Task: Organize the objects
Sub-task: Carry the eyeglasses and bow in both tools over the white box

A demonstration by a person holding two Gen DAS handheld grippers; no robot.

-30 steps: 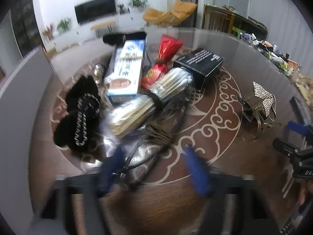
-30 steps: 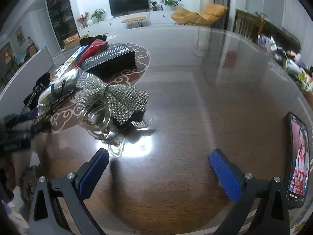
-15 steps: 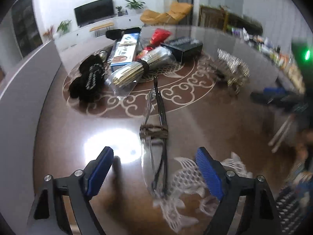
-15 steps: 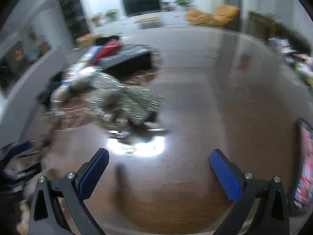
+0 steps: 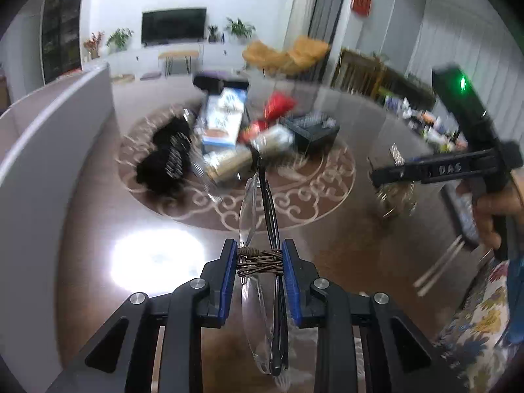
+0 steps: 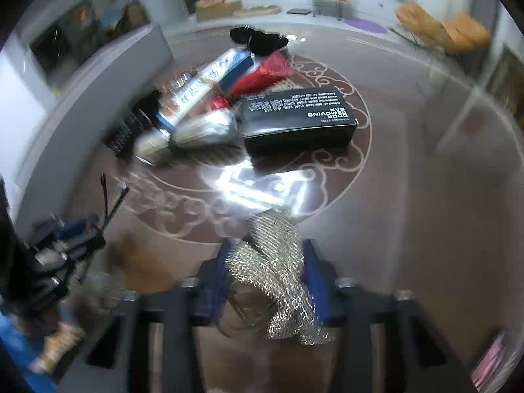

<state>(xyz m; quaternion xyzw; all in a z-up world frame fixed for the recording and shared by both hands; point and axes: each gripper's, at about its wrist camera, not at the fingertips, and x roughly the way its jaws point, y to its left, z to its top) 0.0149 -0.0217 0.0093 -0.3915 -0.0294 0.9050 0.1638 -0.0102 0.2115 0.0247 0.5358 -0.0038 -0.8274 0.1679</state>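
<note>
The folded glasses (image 5: 262,262) were pinched at their wire-wrapped middle by the left tool (image 5: 258,268), which had just been closing on them. Their long axis ran straight away from the camera, far tips toward the pile, near lens cut off between the fingers. They hung above the brown tabletop (image 5: 98,229). The right tool (image 6: 267,275) had just been closing too, and its blue pads (image 6: 312,278) squeezed the silver mesh bow (image 6: 278,262), whose lower loops were blurred. Beyond lay the black box (image 6: 298,121), a red packet (image 6: 262,72), a blue-and-white box (image 6: 203,85) and a bundle of sticks (image 6: 193,134), all smeared by motion.
</note>
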